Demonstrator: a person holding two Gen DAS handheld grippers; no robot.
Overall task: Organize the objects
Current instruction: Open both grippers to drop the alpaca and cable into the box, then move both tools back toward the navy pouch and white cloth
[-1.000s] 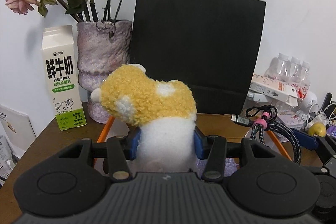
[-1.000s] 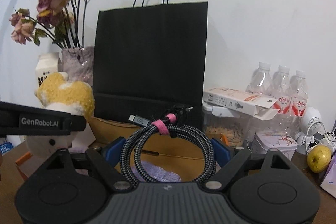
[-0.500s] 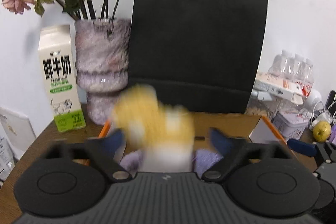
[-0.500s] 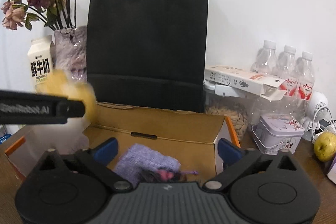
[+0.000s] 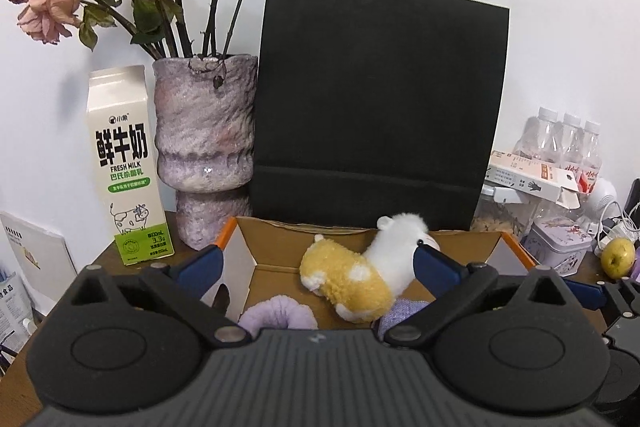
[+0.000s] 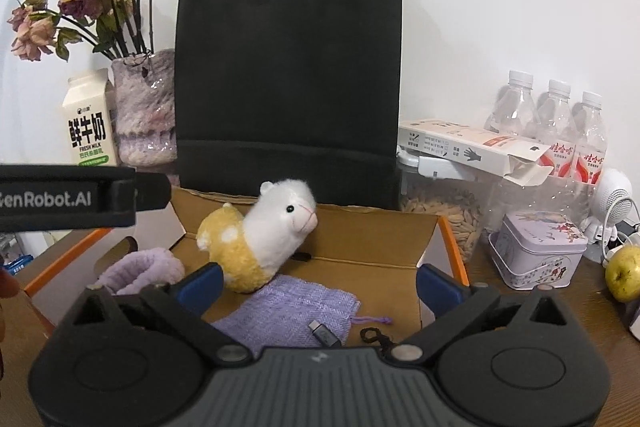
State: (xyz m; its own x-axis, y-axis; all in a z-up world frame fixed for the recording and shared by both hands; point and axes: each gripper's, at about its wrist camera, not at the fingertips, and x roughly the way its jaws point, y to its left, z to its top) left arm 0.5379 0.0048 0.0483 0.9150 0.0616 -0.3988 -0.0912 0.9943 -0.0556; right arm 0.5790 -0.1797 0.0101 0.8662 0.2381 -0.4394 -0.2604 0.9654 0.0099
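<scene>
Lying tilted in the cardboard box, the plush alpaca rests half on the purple pouch, its white head propped toward the box's back wall. It looks unsteady to me: a nudge from either tool could roll it onto the cable plug near the front edge, and a careless dip could snag the lilac fluffy ring by the left wall. The left gripper hovers just above the toy with its jaws spread wide, gripping nothing; the alpaca sits between and beyond its blue pads. The right gripper is likewise spread and empty, with the toy ahead, toward its left finger.
</scene>
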